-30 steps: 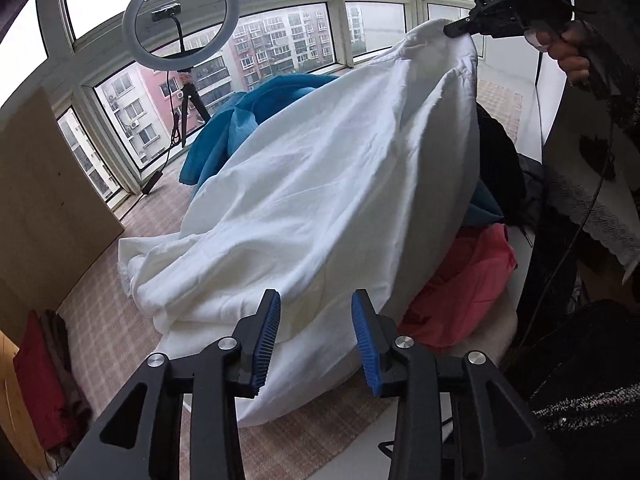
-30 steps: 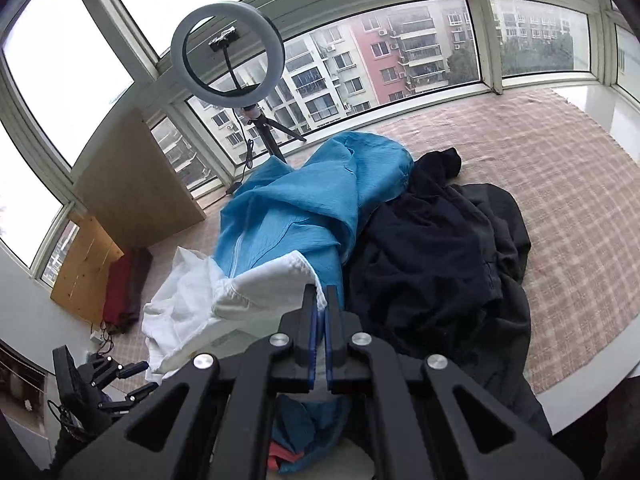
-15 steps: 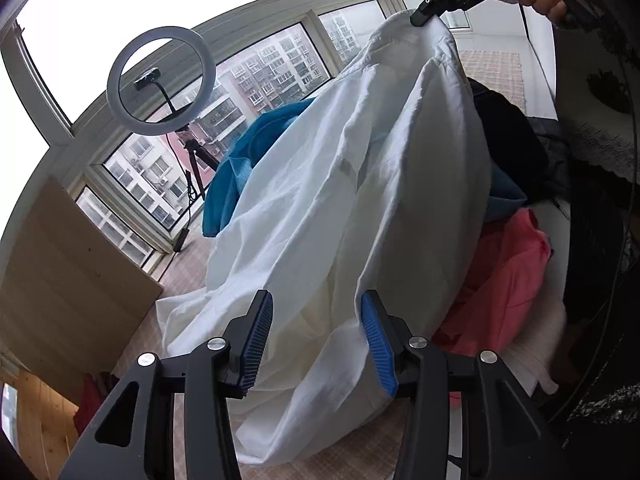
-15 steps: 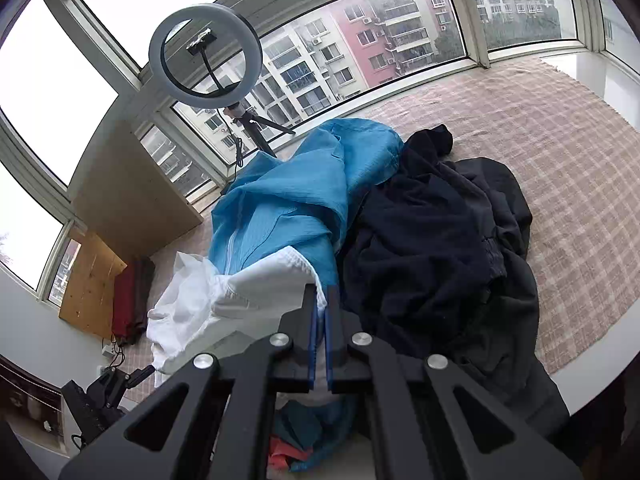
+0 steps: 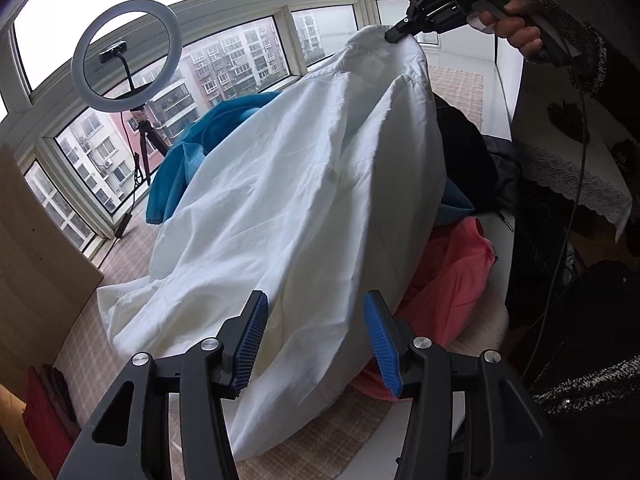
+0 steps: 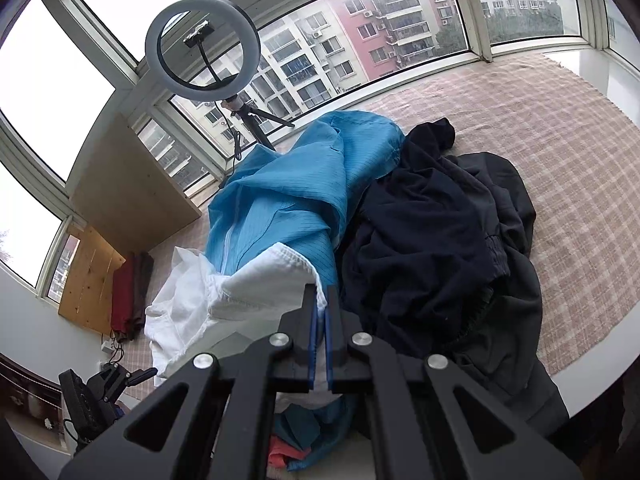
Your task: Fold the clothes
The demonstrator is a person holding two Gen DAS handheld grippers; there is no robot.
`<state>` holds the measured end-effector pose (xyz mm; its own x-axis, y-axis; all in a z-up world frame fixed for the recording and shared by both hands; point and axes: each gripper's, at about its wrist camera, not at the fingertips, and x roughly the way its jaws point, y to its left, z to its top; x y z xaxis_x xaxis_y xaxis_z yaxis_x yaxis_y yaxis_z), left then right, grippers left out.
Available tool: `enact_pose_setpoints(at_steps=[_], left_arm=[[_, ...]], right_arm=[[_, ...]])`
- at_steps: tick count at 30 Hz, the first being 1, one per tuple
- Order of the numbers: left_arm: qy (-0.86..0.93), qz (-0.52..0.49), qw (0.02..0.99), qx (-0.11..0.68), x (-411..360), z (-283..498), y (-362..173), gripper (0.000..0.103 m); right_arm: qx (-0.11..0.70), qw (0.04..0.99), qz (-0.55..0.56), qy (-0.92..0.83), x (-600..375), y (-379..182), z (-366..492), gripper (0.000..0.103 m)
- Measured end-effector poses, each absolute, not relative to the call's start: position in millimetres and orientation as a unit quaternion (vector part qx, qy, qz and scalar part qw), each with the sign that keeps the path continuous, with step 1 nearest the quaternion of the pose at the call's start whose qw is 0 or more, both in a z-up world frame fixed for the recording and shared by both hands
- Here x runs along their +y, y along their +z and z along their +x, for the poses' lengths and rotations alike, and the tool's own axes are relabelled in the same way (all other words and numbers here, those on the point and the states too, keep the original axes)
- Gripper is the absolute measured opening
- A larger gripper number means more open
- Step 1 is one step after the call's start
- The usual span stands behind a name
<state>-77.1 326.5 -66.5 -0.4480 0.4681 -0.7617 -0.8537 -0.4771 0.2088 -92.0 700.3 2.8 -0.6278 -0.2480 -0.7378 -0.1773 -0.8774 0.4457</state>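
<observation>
A large white garment [image 5: 288, 208] hangs lifted from its top edge. My right gripper [image 5: 394, 36] is shut on that edge, high at the upper right of the left wrist view. In the right wrist view the right gripper [image 6: 319, 312] pinches the white hem [image 6: 276, 276]. My left gripper [image 5: 314, 340] is open and empty, its blue pads either side of the garment's lower part, just in front of it. A blue garment [image 6: 288, 196], a black garment [image 6: 432, 256] and a pink-red garment [image 5: 448, 280] lie in a pile beneath.
The clothes lie on a checked cloth [image 6: 540, 120] over a platform by the windows. A ring light on a tripod [image 5: 126, 54] stands at the back. A wooden board [image 6: 132, 188] leans at the left. Folded red cloth [image 5: 44, 412] lies at the lower left.
My right gripper has lifted the white garment's edge higher. The left gripper has opened wider and sits closer to the garment's lower part.
</observation>
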Motion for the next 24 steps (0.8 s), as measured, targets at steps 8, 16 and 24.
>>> enact_pose_setpoints(at_steps=[8, 16, 24], left_arm=[[0.824, -0.277, 0.345, 0.355, 336.8, -78.9, -75.7, 0.049], [0.838, -0.264, 0.328, 0.348, 325.1, -85.7, -70.8, 0.051], [0.813, -0.310, 0.376, 0.318, 325.0, -93.6, -73.4, 0.009]], right_arm=[[-0.241, 0.020, 0.437, -0.866, 700.4, 0.4, -95.2, 0.003], [-0.236, 0.021, 0.442, -0.865, 697.3, -0.1, -100.7, 0.003], [-0.225, 0.020, 0.445, -0.866, 693.0, 0.7, -105.5, 0.003]])
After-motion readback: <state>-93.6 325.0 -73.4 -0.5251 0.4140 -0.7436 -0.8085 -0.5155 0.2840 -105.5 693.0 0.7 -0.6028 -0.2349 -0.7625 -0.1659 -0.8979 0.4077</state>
